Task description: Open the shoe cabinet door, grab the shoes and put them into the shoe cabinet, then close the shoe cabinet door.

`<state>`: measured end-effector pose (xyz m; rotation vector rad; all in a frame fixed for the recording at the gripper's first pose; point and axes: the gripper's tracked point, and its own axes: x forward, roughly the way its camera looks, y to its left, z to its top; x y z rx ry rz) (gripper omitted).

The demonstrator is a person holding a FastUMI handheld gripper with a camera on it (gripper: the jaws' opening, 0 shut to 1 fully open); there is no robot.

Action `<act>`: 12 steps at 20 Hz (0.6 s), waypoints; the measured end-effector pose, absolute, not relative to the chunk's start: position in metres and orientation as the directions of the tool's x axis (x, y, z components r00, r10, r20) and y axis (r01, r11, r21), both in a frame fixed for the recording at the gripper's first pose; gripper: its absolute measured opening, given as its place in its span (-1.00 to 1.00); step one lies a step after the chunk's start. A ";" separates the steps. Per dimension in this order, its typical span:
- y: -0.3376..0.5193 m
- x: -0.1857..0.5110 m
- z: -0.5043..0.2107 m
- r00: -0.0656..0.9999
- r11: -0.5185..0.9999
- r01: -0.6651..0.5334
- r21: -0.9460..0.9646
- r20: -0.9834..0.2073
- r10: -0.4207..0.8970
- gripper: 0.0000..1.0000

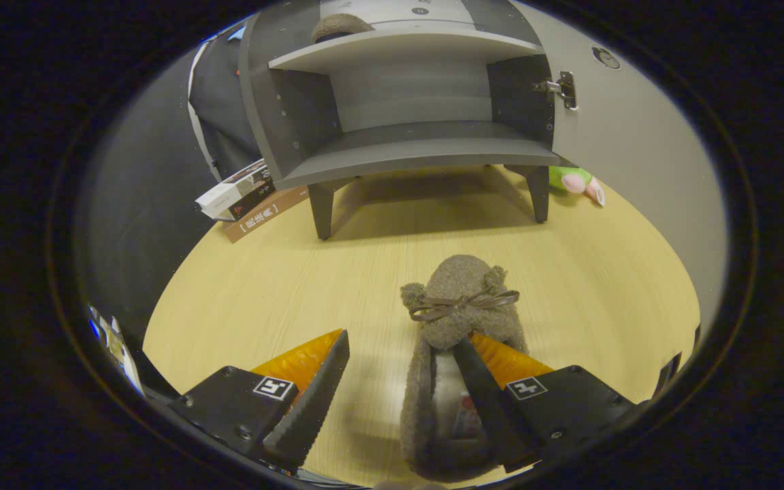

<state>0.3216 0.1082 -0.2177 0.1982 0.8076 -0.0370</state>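
A fuzzy grey-brown slipper (460, 286) with a brown bow lies on the wooden floor, toe pointing toward the shoe cabinet (419, 153). My gripper (402, 339) is open and low at the slipper's heel end. One finger (484, 395) lies over the slipper's opening and the other finger (314, 395) stands clear to its left, so the slipper's left wall sits between them. The dark grey cabinet stands beyond on short legs, its door (627, 150) swung open to the right. A second fuzzy slipper (341, 26) rests on the upper shelf.
Boxes and a book (246, 197) lean on the floor beside the cabinet's left leg. A green and pink plush toy (576, 180) lies under the open door near the right leg. Bare wooden floor (263, 286) stretches between me and the cabinet.
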 end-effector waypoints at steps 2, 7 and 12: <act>0.109 0.329 -0.223 0.682 0.981 0.101 0.164 -0.729 0.051 0.96; 0.110 0.355 -0.240 0.649 0.982 0.133 0.131 -0.761 0.014 0.72; 0.088 0.352 -0.240 0.633 0.977 0.189 0.096 -0.772 -0.047 -0.16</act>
